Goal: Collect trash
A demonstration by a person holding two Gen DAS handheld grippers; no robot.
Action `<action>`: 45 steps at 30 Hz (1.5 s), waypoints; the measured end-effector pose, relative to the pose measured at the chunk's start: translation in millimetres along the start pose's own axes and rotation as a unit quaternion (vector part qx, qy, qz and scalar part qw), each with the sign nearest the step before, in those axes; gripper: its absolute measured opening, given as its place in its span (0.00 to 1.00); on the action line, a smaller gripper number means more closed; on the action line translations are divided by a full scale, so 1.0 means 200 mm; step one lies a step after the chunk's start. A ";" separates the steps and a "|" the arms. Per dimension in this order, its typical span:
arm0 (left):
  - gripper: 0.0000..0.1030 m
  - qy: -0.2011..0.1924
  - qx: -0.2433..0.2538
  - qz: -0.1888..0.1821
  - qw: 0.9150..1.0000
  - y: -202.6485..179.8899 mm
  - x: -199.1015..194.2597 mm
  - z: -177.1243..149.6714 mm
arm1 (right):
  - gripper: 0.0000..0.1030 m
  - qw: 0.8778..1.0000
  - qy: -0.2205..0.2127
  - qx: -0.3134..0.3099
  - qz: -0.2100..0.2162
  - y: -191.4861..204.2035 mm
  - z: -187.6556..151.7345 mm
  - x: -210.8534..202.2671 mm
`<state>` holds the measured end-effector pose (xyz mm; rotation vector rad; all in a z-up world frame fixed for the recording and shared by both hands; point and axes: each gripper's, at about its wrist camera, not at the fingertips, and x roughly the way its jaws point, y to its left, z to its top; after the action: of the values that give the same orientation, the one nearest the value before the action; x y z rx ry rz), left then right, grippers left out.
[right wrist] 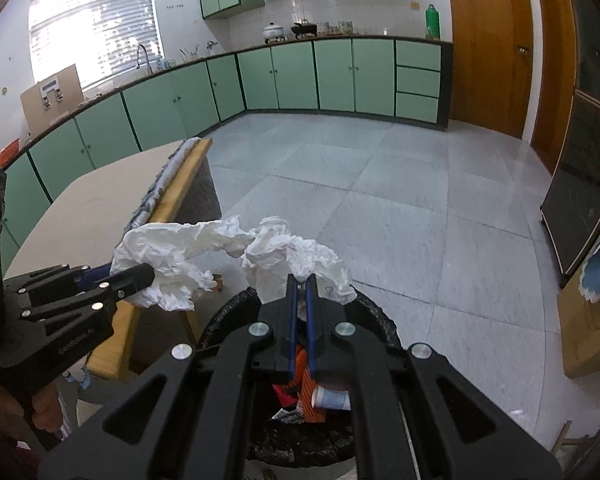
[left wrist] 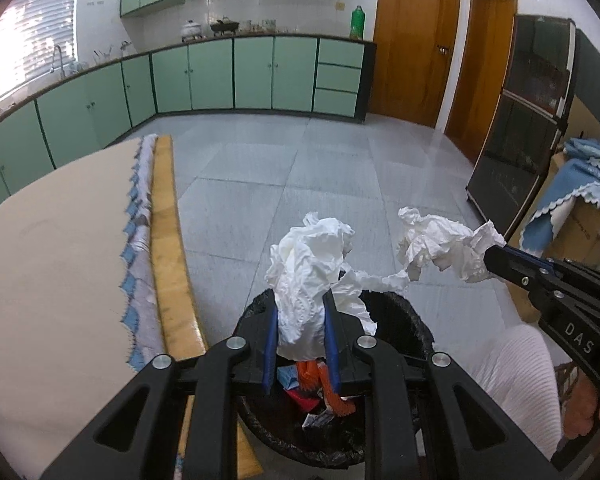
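My left gripper [left wrist: 300,312] is shut on a crumpled white tissue wad [left wrist: 308,264] and holds it above the black-lined trash bin [left wrist: 400,312]. My right gripper [right wrist: 300,284] is shut on a second crumpled white tissue [right wrist: 296,256], also above the bin [right wrist: 236,308]. Each gripper shows in the other's view: the right gripper [left wrist: 496,258] with its tissue [left wrist: 440,244] at the right, the left gripper [right wrist: 140,274] with its tissue [right wrist: 168,252] at the left. The bin holds orange, red and blue wrappers [left wrist: 320,392] and a small cup [right wrist: 332,398].
A beige-topped table [left wrist: 52,280] with a wooden edge [left wrist: 168,248] and a fringed cloth stands left of the bin. A dark glass cabinet [left wrist: 520,128] and a cardboard box with a blue cloth [left wrist: 580,208] stand at the right. Green cabinets line the far walls across the grey tiled floor [right wrist: 380,200].
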<state>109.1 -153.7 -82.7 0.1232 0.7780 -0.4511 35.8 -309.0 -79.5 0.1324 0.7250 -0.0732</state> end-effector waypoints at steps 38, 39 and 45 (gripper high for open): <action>0.90 -0.076 -0.030 0.013 0.997 0.17 -0.29 0.15 | 0.95 0.997 -0.044 0.067 0.012 0.00 0.16 -0.16; 0.91 -0.078 -0.031 0.013 0.996 0.18 -0.30 0.15 | 0.95 0.997 -0.047 0.064 0.013 0.01 0.17 -0.18; 0.93 -0.096 -0.030 0.026 0.995 0.18 -0.45 0.13 | 0.95 0.997 -0.058 0.055 0.014 0.07 0.17 -0.29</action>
<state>86.2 -97.3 -2.8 0.0432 0.5981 -0.3840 17.4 -299.3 -14.1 0.2421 0.6032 -0.0928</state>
